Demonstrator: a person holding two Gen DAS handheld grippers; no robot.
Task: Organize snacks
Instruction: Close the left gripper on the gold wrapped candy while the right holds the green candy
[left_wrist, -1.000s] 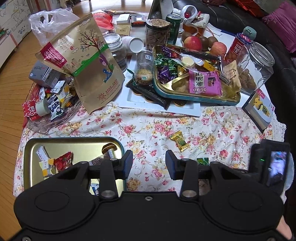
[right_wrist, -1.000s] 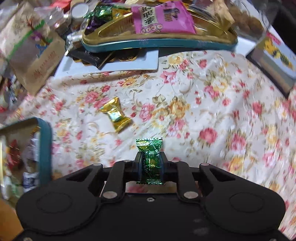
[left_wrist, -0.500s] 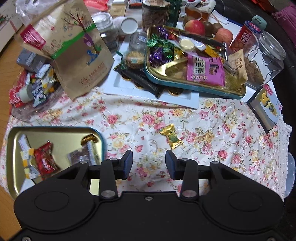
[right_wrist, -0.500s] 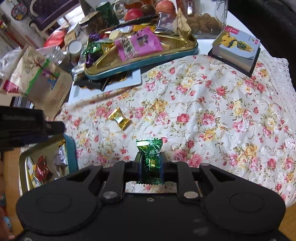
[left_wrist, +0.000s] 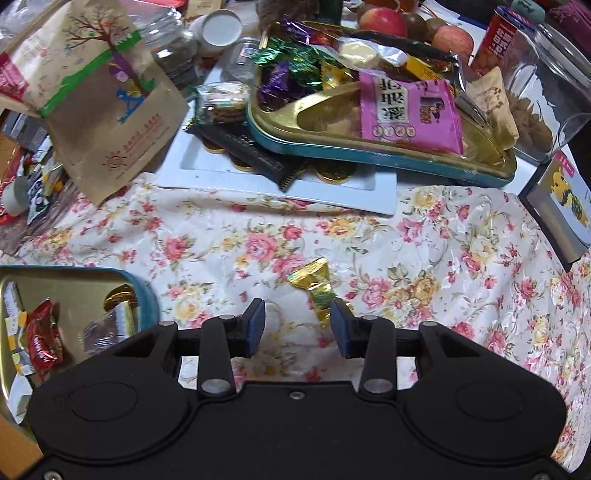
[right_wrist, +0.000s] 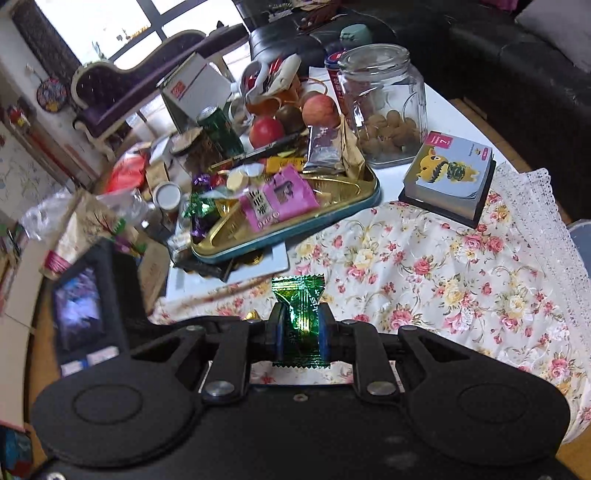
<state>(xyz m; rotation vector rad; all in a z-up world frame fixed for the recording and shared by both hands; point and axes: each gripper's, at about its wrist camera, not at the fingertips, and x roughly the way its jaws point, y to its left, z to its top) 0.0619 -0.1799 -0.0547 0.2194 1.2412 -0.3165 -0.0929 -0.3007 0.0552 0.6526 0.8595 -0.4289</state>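
A gold-wrapped candy (left_wrist: 314, 286) lies on the floral tablecloth (left_wrist: 443, 266). My left gripper (left_wrist: 297, 321) is open just above and in front of it, the candy's near end by the right finger. A small gold tray (left_wrist: 74, 288) with several wrapped snacks sits at the near left. My right gripper (right_wrist: 300, 332) is shut on a green-wrapped candy (right_wrist: 300, 306), held above the cloth. A large gold tray (left_wrist: 388, 147) full of snacks stands at the back; it also shows in the right wrist view (right_wrist: 332, 184).
A brown paper bag (left_wrist: 99, 92) leans at the back left. A glass jar (right_wrist: 380, 103), apples (right_wrist: 320, 110), a green can (right_wrist: 219, 129) and a small book (right_wrist: 448, 171) crowd the far side. The left gripper's body (right_wrist: 88, 302) is at the left.
My left gripper has moved forward and down towards the gold candy. My right gripper has lifted and drawn back with the green candy still in it.
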